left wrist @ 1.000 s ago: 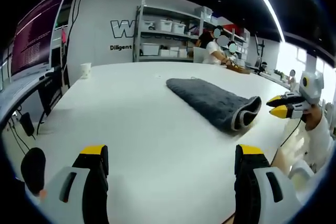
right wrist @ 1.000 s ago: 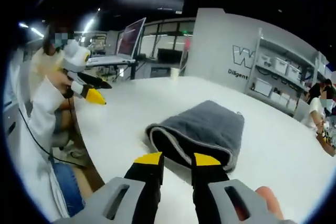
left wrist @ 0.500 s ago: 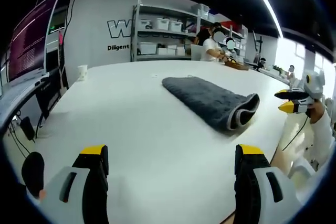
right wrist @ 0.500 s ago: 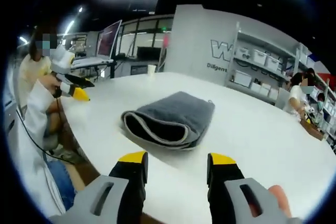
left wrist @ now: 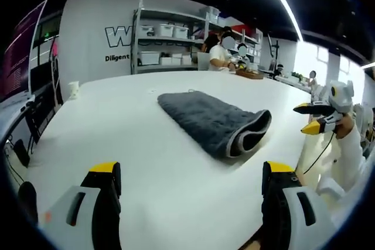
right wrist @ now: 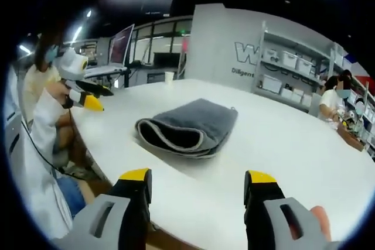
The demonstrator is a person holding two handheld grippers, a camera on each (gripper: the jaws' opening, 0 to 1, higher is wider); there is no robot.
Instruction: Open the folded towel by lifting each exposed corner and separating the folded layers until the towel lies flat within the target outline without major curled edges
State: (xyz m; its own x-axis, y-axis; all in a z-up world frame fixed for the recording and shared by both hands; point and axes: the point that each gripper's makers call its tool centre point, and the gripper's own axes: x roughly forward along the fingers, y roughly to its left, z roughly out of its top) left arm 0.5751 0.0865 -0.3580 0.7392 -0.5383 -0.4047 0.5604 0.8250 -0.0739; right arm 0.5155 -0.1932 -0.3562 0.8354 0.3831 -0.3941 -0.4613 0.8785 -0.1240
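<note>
Both grippers (left wrist: pixel 187 171) (right wrist: pixel 199 180) are being held spread, empty, short of the towel (right wrist: pixel 187 127); it is lying folded mid-table (left wrist: pixel 117 139); only its top layer's corner should be pinched, then lifted slowly.

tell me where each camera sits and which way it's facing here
Left gripper view: rides the left tool, open, looking across the white table at the folded dark grey towel; the right tool enters at right.
Right gripper view: rides the right tool, open, facing the towel's rolled open end; the left tool and the person's white sleeve show at left.
Shared: towel, table, white storage shelves.
</note>
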